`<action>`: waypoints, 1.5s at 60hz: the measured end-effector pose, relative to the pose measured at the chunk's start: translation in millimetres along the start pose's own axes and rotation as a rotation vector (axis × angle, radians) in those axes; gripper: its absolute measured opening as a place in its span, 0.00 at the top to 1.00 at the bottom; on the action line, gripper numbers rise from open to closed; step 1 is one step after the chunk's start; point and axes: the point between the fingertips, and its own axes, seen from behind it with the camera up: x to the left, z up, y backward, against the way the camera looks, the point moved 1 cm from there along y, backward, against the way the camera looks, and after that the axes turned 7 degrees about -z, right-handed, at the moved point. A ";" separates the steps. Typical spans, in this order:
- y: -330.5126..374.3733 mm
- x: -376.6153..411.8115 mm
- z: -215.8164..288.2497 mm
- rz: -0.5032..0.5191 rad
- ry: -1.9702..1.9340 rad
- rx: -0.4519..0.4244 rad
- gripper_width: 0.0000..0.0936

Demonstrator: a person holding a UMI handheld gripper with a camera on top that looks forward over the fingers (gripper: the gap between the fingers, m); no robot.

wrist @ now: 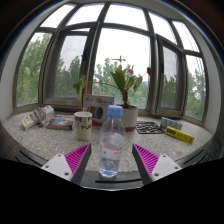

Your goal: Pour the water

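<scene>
A clear plastic water bottle (112, 142) with a blue cap stands upright between my fingers, on the speckled counter (40, 142). It holds some water. My gripper (112, 158) is open: the left pink pad (78, 157) and the right pink pad (146, 157) flank the bottle with a narrow gap at each side. A patterned mug (83, 124) stands just beyond the bottle, slightly to its left, on the counter.
A potted plant in a white pot (128, 116) stands behind the bottle by the bay window. A box (98, 104), books (60, 122) and a packet (36, 116) lie to the left. A yellow item (179, 133) and a dark object (148, 127) lie to the right.
</scene>
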 end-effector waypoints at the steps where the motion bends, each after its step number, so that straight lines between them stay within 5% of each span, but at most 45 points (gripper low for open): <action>1: -10.4 0.8 -1.4 0.000 -0.002 -0.004 0.10; 7: -46.7 10.5 -5.1 0.004 -0.008 0.005 0.15; 14: -70.2 11.7 -8.6 -0.004 -0.010 -0.012 0.42; 28: -72.9 9.7 -5.6 -0.007 -0.026 -0.037 0.68; 38: -70.5 -29.1 11.4 -0.099 0.059 -0.061 0.68; 48: -87.0 -102.9 68.8 -0.315 0.315 -0.143 0.68; 59: -114.8 -145.7 192.5 -0.569 0.793 -0.337 0.68; 67: -140.0 -111.9 272.0 -0.664 1.204 -0.493 0.68; 77: -180.5 -19.2 303.5 -0.606 1.654 -0.663 0.68; 90: -230.4 88.9 239.9 -0.409 2.155 -0.850 0.68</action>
